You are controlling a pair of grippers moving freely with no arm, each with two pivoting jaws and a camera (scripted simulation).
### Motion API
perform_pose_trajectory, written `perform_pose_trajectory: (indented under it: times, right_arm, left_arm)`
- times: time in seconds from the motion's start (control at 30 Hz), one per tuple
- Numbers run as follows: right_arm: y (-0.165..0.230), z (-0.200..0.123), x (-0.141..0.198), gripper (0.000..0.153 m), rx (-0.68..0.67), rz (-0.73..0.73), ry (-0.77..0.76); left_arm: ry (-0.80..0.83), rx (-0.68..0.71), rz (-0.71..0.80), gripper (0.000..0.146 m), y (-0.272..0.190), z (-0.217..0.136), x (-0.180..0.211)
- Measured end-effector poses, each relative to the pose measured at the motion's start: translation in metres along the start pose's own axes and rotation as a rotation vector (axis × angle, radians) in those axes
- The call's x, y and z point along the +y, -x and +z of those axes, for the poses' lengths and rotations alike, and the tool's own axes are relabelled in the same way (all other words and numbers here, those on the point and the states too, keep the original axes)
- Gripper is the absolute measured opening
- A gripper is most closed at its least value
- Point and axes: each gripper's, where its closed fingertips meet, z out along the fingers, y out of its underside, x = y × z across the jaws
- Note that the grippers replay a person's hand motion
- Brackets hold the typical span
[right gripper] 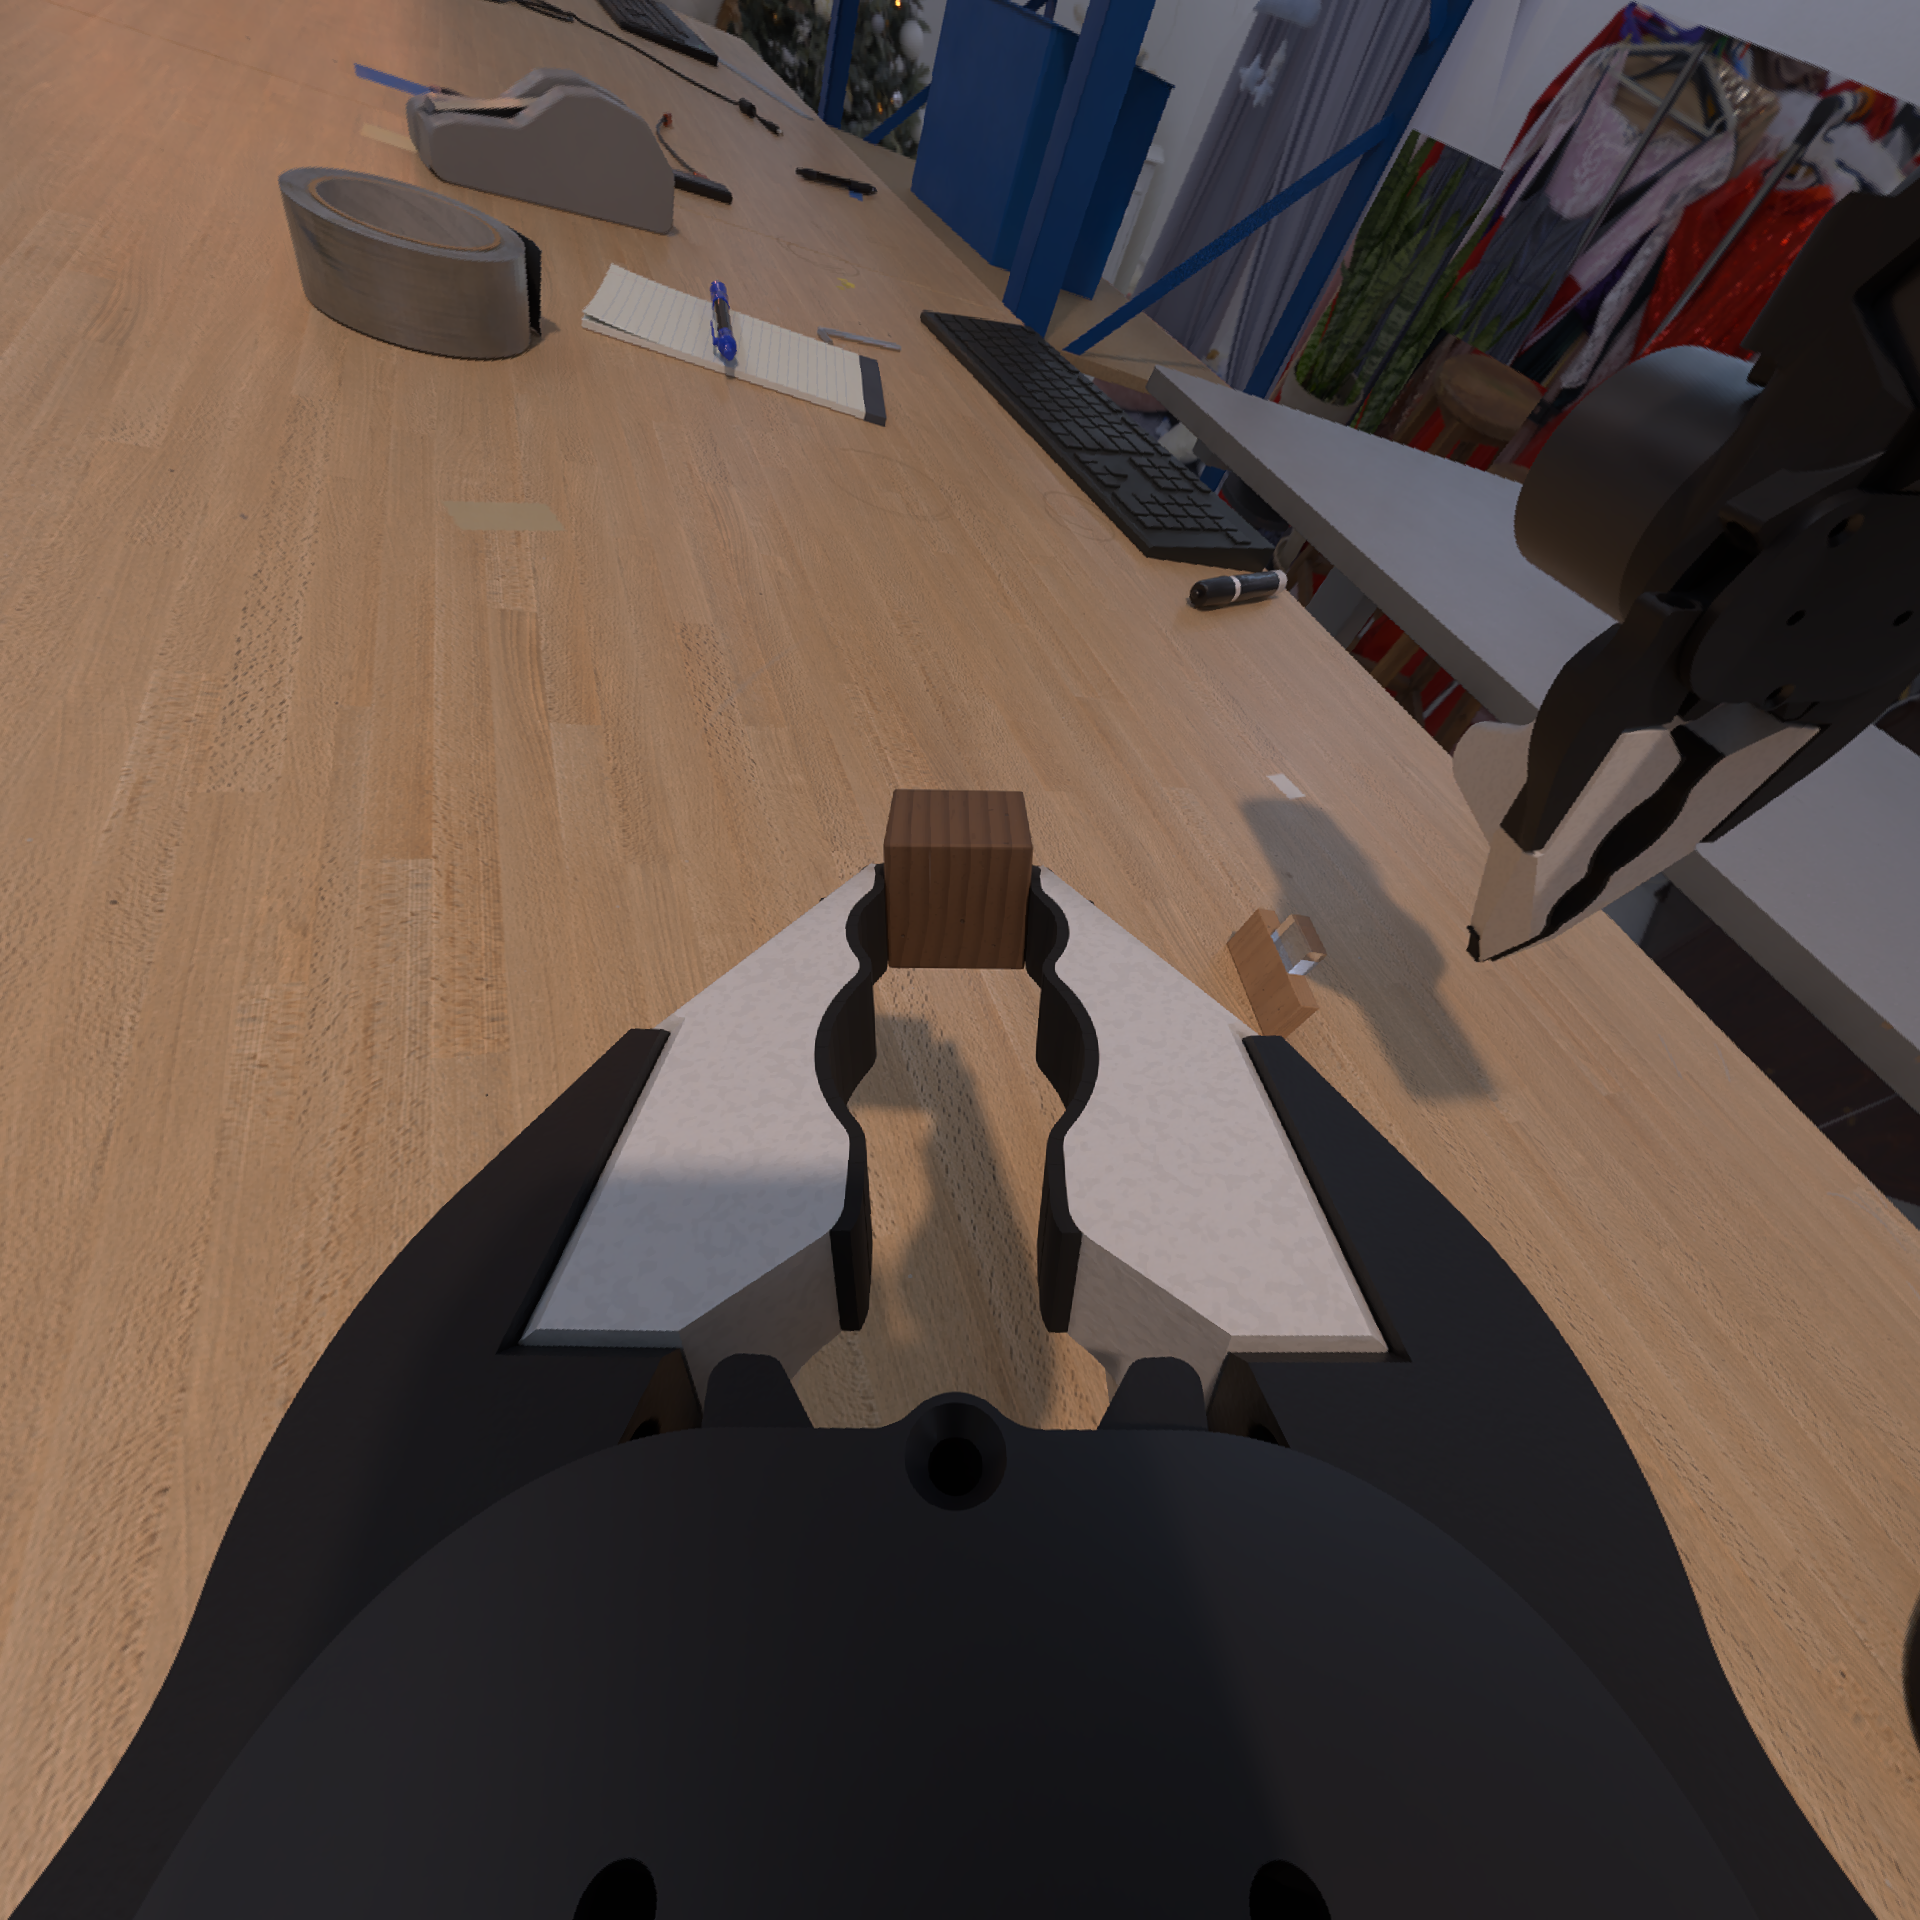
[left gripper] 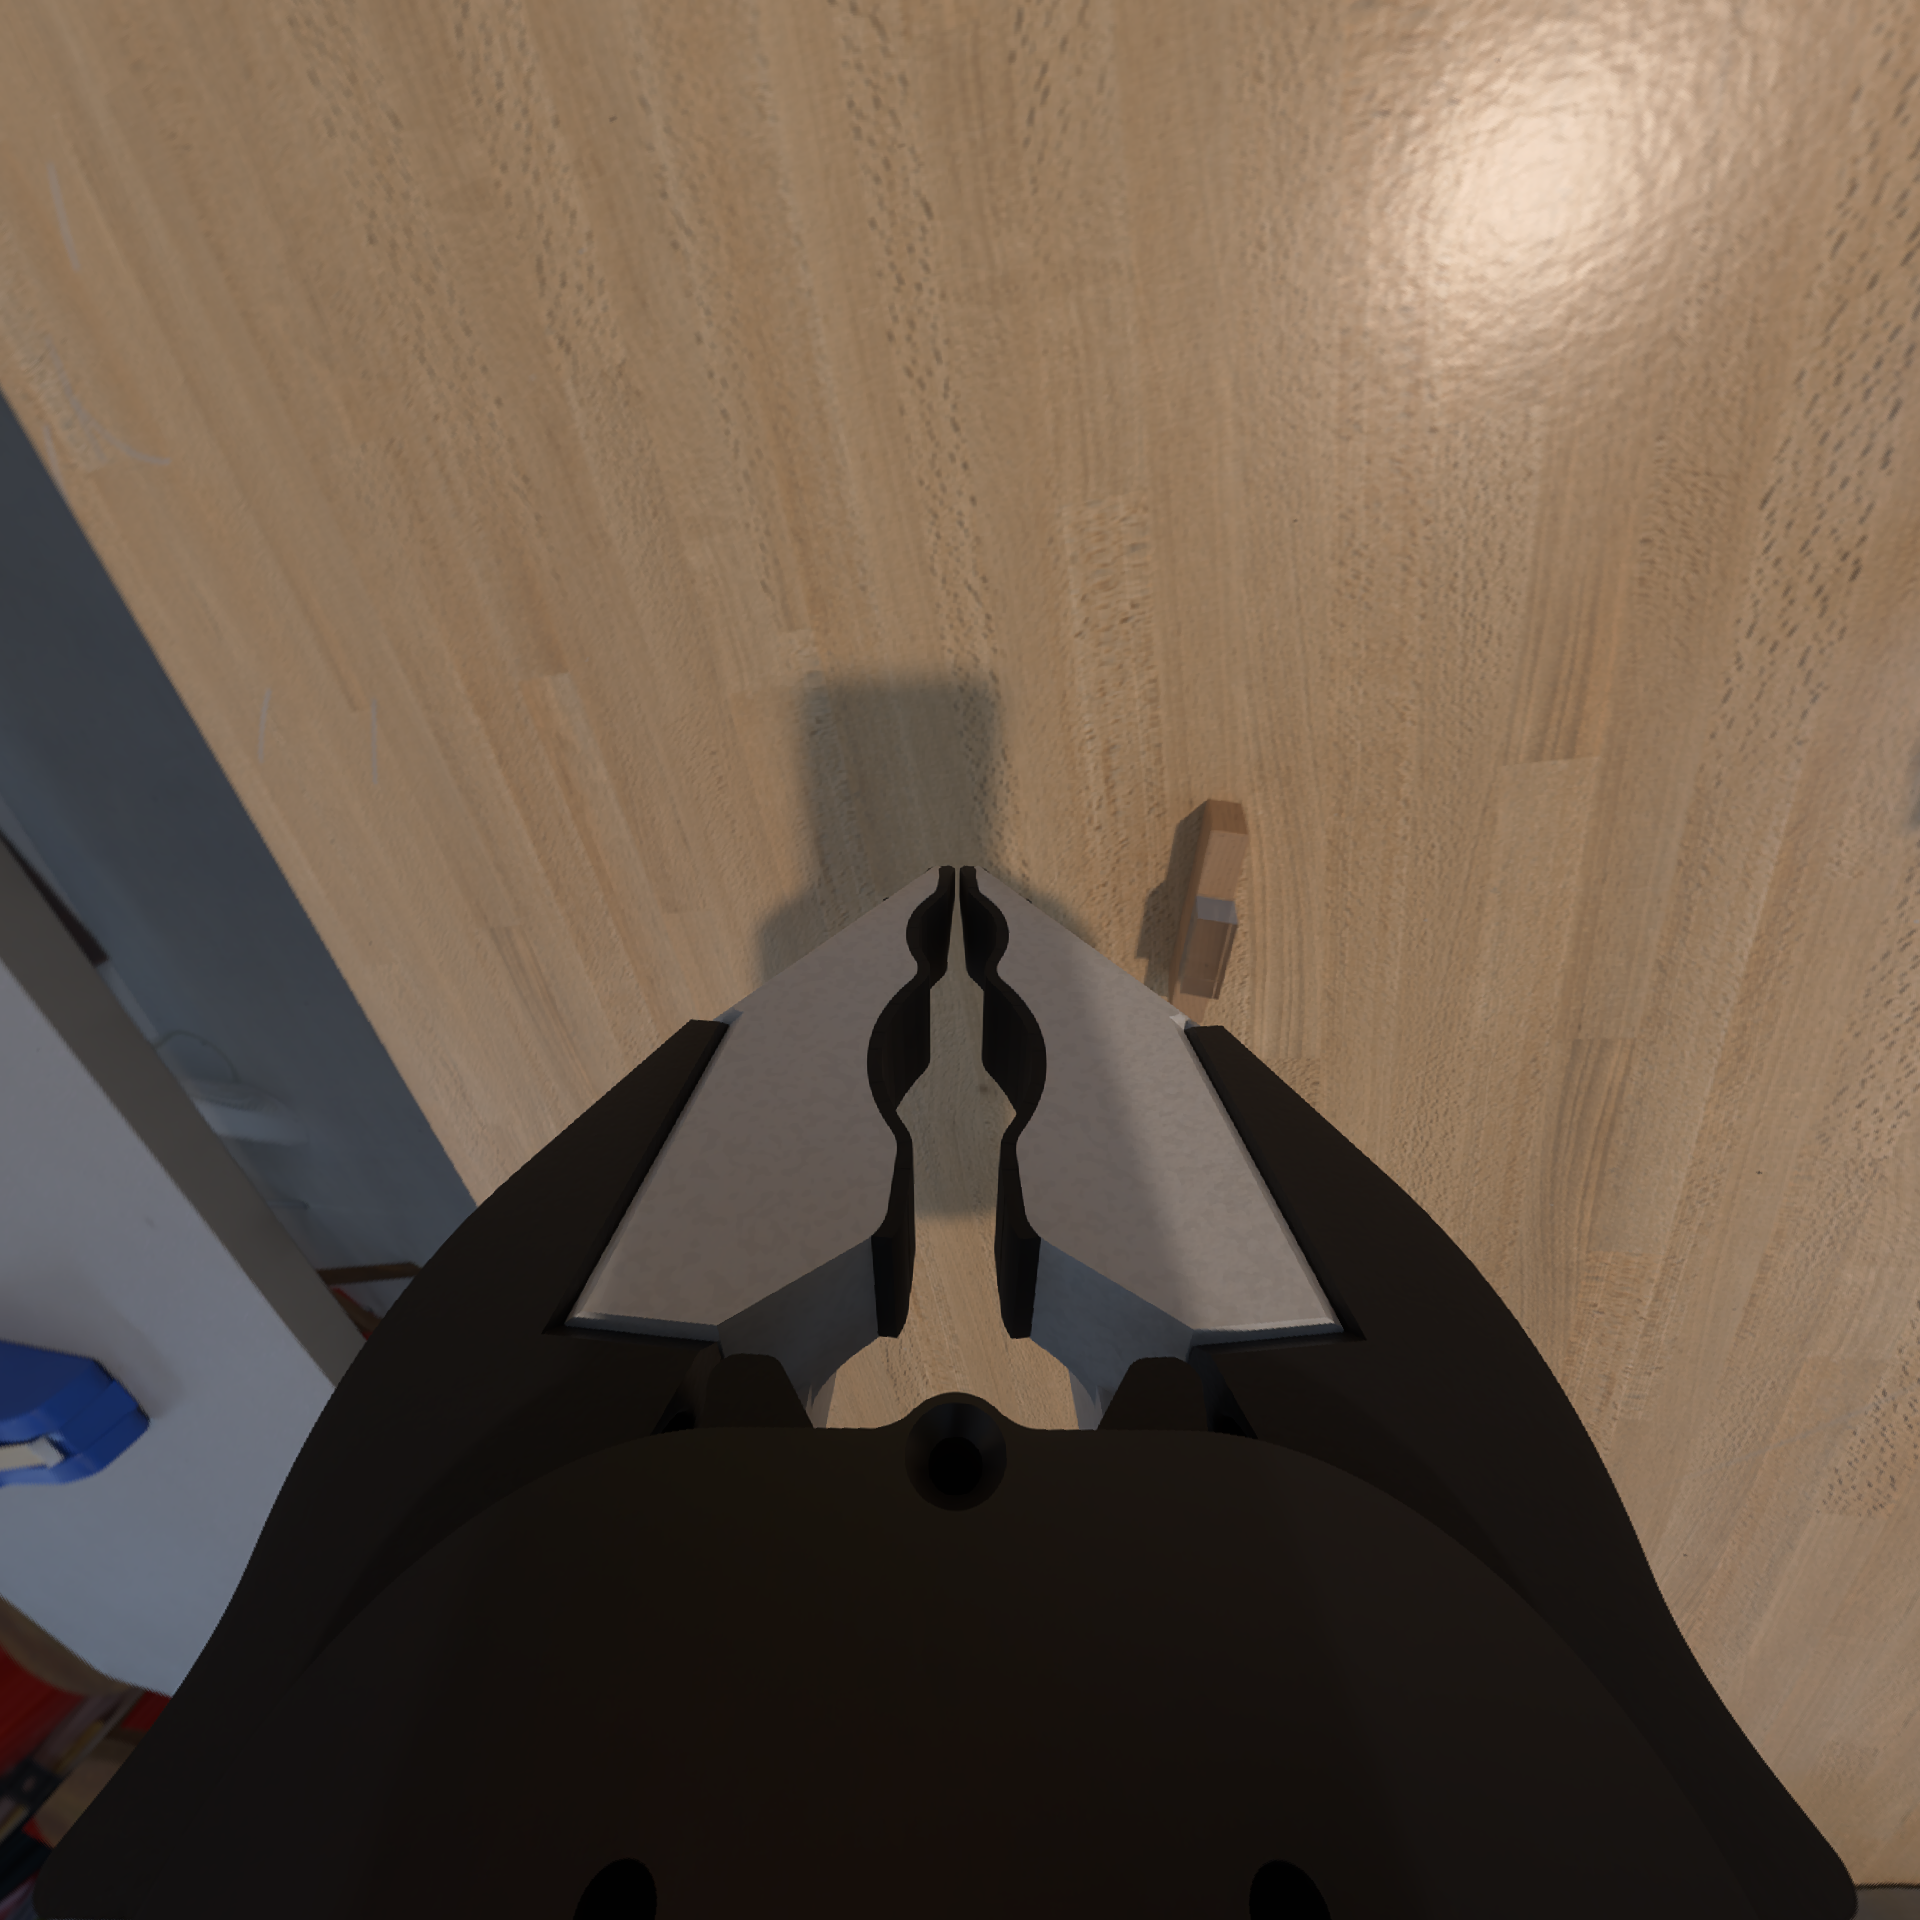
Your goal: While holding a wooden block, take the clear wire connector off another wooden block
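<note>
My right gripper [right gripper: 956,904] is shut on a dark brown wooden block [right gripper: 956,878], held between its fingertips above the table. A flat light wooden block [right gripper: 1270,987] lies on the table just right of it, with the clear wire connector [right gripper: 1299,943] on it. In the left wrist view the same light block [left gripper: 1203,914] lies right of my fingertips, with the clear connector [left gripper: 1214,912] across its middle. My left gripper [left gripper: 956,873] is shut and empty, above the table. It also shows in the right wrist view [right gripper: 1496,940], hovering above and right of the light block.
Far on the wooden table [right gripper: 520,727] are a roll of grey tape [right gripper: 405,260], a tape dispenser [right gripper: 551,145], a notepad [right gripper: 738,343] with a blue pen [right gripper: 722,322], a black keyboard [right gripper: 1091,436] and a black marker [right gripper: 1236,589]. The table edge [left gripper: 208,727] runs at the left.
</note>
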Motion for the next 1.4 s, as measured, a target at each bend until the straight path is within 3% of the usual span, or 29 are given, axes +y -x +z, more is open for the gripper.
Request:
perform_pose_trajectory:
  times: [0.13, 0.43, 0.63, 0.9, 1.07, 1.4]
  right_arm:
    - [0.000, 0.000, 0.000, 0.025, 0.000, -0.001, 0.000]
    - [0.000, -0.001, 0.001, 0.025, -0.001, -0.002, 0.004]
    - [0.000, -0.001, 0.001, 0.025, -0.001, 0.000, 0.005]
    - [0.000, -0.002, 0.001, 0.025, 0.001, 0.000, 0.004]
    - [-0.001, -0.003, 0.000, 0.025, 0.003, 0.000, 0.003]
    - [-0.001, -0.003, 0.001, 0.025, 0.003, -0.002, 0.004]
  left_arm:
    - [0.030, 0.014, -0.044, 0.009, 0.002, -0.003, 0.014]
    - [0.305, 0.115, -0.114, 0.026, -0.014, 0.021, 0.076]
    - [0.236, 0.137, -0.058, 0.013, -0.021, 0.033, 0.055]
    - [0.025, 0.062, -0.046, 0.007, -0.003, 0.003, 0.014]
    - [0.047, 0.026, -0.087, 0.023, 0.005, -0.005, 0.026]
    - [0.120, 0.042, -0.103, 0.025, 0.000, -0.003, 0.050]
